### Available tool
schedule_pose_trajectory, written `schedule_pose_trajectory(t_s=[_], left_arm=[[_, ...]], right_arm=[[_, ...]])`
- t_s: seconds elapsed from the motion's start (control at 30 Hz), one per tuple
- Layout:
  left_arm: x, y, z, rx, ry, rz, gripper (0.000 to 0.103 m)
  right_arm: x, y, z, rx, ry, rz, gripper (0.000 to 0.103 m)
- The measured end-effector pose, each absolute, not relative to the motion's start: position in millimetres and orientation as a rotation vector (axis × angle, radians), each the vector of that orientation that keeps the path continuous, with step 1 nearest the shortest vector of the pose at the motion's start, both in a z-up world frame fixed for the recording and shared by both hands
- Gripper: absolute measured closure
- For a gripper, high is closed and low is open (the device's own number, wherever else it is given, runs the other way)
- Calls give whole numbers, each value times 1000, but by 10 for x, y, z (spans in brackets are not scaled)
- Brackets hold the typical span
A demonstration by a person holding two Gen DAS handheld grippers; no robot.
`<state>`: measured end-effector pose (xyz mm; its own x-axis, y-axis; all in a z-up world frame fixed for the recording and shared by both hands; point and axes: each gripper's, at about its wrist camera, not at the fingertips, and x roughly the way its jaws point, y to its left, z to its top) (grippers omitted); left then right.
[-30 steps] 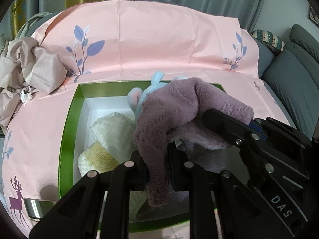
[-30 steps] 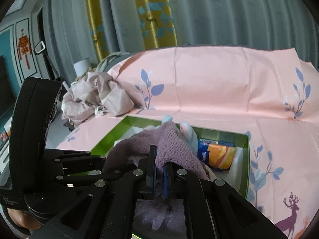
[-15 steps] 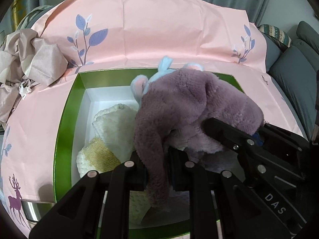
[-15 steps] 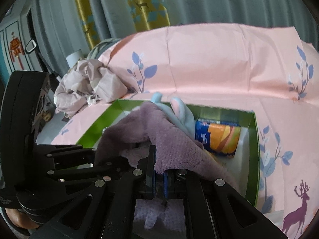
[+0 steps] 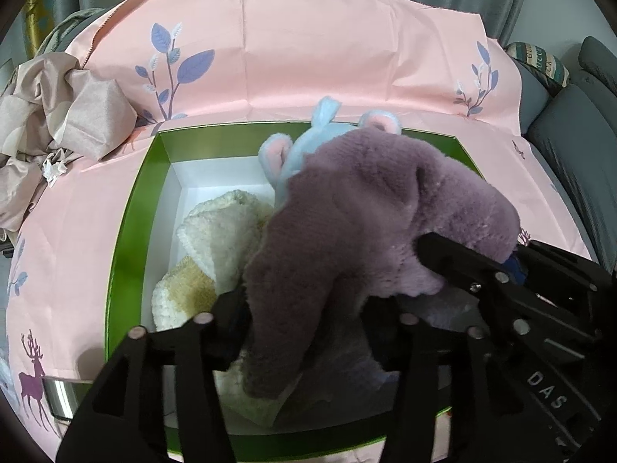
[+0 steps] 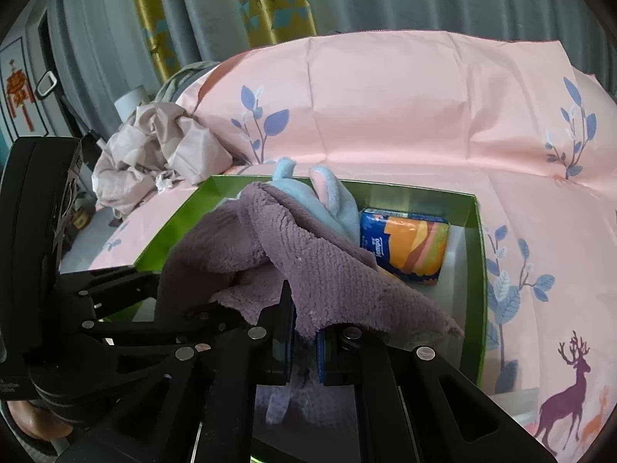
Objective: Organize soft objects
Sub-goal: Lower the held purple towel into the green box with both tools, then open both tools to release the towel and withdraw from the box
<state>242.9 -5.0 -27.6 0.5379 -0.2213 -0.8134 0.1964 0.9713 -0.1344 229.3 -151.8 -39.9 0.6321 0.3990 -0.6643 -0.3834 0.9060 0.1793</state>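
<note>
A fluffy purple cloth [image 5: 370, 208] hangs over the open green box [image 5: 127, 231]. My left gripper [image 5: 304, 320] has its jaws opening. A hanging fold of the cloth lies loose between them, with neither pad pressing on it. My right gripper [image 6: 306, 339] is shut on the cloth's other edge [image 6: 320, 270], and shows at the right of the left wrist view [image 5: 509, 266]. Inside the box lie a cream towel [image 5: 223, 227], a yellowish towel [image 5: 181, 293], a blue plush with pink ears [image 5: 304, 146] and a tissue pack [image 6: 405, 247].
The box stands on a pink printed tablecloth [image 5: 308, 58]. A crumpled beige cloth [image 5: 58, 115] lies at the left beyond the box. Grey sofa cushions [image 5: 570, 146] sit at the right, and curtains hang behind the table.
My left gripper's jaws have spread apart and let go of the purple fold. The cloth has sunk a little toward the box. The right gripper stays shut on it.
</note>
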Motion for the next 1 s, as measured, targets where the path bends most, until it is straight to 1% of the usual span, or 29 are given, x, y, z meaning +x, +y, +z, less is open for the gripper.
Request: schedule_pose_trajectory(t_s=[0.03,0.07,0.1,0.13,0.17,0.2,0.23,0.27,0.3,0.37,0.43,0.47,0.73,1.0], left_arm=[[2422,-48,-270,-24,974,-241,40],[2409,-41,-262,-19,976,-232,32],[2389,-26,-249,-16,978,-224,26],[2370,-13,-235,-15,978,-219,23],[2345,4,-214,-10,978,-212,17],[2315,12,-201,-7,977,-211,13],[2291,17,-181,-3,975,-212,11],[2253,17,-149,5,972,-212,10],[2222,16,-128,11,971,-211,10],[2159,7,-76,19,971,-211,10],[2071,0,-11,17,966,-221,5],[2027,-2,22,17,960,-223,1],[1581,-65,281,10,906,-239,1],[1206,-178,345,11,898,-251,1]], right_arm=[[2284,-1532,-388,26,768,444,95],[2270,-1552,-373,30,772,440,93],[2251,-1581,-350,37,775,431,88],[2231,-1611,-323,43,777,421,84],[2206,-1642,-299,46,776,412,74],[2172,-1683,-265,49,771,402,59],[2137,-1722,-235,56,765,393,51],[2082,-1779,-194,68,756,387,39],[2049,-1814,-166,75,749,385,37],[1945,-1894,-95,82,741,382,37],[1847,-1956,-33,87,728,385,37],[1779,-1990,-1,91,718,388,37],[1294,-2187,81,91,695,390,37],[946,-2320,-4,82,709,384,37]])
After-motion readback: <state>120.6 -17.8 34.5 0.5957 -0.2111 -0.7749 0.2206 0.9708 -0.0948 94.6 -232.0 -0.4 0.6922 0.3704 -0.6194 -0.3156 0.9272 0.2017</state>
